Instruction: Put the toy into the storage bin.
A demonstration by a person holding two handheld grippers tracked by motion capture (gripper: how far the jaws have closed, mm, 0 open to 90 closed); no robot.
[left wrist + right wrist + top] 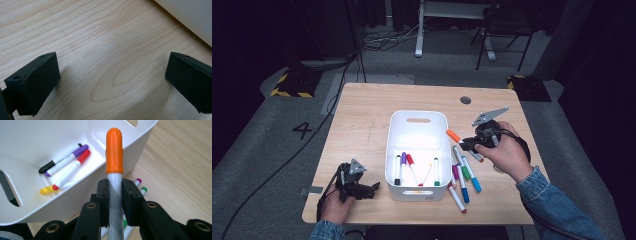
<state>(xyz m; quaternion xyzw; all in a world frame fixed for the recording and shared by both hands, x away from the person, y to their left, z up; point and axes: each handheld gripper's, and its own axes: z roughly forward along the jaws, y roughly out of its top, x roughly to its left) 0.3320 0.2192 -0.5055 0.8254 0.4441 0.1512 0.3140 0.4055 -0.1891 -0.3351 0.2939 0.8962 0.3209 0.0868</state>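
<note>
Orange-capped marker between right fingers

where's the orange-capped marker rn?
The orange-capped marker is clamped in the right claw, held in the air just right of the white bin, above the loose markers on the table.

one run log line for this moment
right gripper: shut on orange-capped marker, held beside white bin | left gripper: open over bare table | loose markers right of bin
</note>
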